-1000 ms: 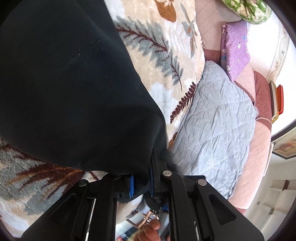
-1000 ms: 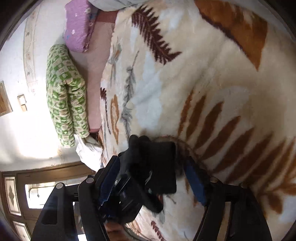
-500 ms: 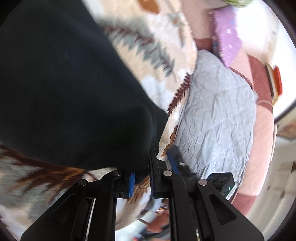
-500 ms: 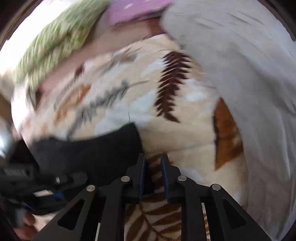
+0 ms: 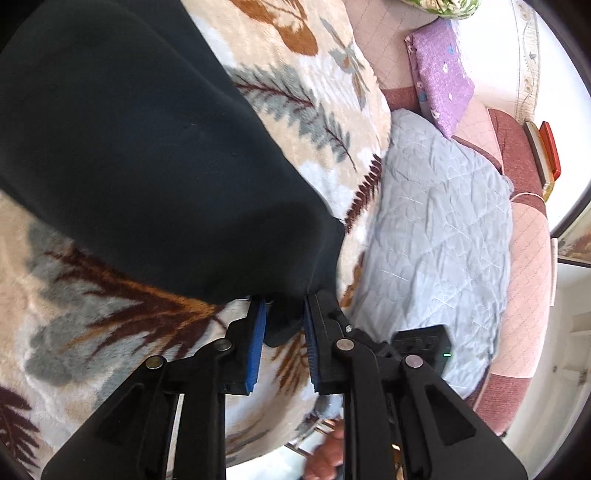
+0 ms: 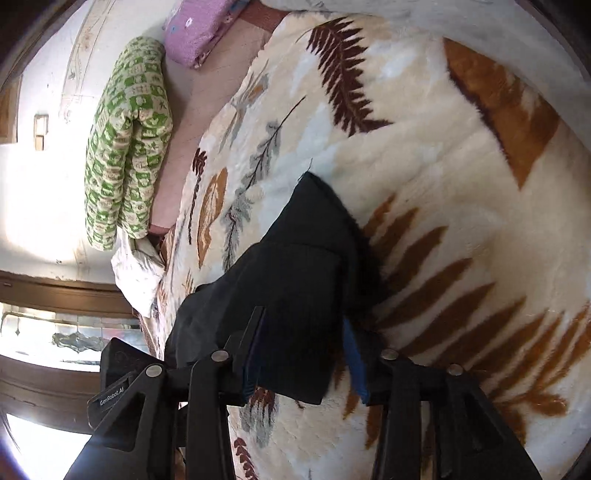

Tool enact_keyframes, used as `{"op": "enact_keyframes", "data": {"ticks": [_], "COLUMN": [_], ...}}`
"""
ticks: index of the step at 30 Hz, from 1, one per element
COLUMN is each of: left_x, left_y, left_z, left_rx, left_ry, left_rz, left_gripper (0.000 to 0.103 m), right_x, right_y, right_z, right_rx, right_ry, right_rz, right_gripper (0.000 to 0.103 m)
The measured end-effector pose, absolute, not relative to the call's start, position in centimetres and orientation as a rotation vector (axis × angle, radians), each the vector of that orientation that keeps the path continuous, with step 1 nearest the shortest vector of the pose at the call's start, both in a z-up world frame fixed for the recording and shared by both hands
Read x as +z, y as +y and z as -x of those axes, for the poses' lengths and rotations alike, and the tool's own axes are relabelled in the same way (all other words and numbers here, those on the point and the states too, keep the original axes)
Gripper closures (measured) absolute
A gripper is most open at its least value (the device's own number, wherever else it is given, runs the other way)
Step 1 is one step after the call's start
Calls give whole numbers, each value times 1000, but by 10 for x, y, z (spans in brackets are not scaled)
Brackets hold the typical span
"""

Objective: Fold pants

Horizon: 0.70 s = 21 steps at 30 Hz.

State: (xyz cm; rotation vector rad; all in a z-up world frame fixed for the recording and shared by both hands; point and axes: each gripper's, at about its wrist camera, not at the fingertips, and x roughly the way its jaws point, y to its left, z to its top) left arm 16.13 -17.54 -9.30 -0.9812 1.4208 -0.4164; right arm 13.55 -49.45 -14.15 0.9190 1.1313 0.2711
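Left wrist view: my left gripper had its fingers parted a little, with a corner of the black pants hanging between the blue pads; whether the pads pressed the cloth I could not tell. The pants lay spread on the leaf-patterned blanket of the bed, filling the upper left of the frame. To the right lay a grey quilted pad, beyond it a purple pillow on a pink sheet. A black device with a green light sat just behind my right-side finger, and a hand showed at the bottom edge.

Right wrist view: my right gripper stood wide, fingers on either side of a folded end of the pants, which lay on the blanket and hid its pattern there. The other gripper's black body sat at lower left. A green patterned cushion and the purple pillow rested at the bed's far edge, near a window.
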Motion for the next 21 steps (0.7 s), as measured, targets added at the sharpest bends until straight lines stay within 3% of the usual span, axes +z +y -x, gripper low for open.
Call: {"op": "enact_keyframes", "data": {"ticks": [1, 8, 14, 15, 21], "left_x": [-93, -98, -100, -100, -104], "left_y": [-174, -190, -196, -197, -200], "left_z": [-158, -143, -140, -142, -148], "left_rx": [-400, -335, -291, -283, -243], "left_ry": [1412, 1403, 1405, 1402, 1385], "left_rz": [992, 1048, 1079, 1085, 1148], "left_gripper": [86, 81, 81, 81, 81], "right_x": [-137, -88, -100, -106, -116], "right_y": [-491, -501, -494, -495, -517], "right_z": [-137, -148, -186, -191, -190], "right_rx": [270, 249, 180, 171, 190], "right_ry": [1135, 1067, 1089, 1104, 1115], "right_rz": [-874, -640, -470, -460, -554], "right_gripper": [98, 98, 97, 97, 65]}}
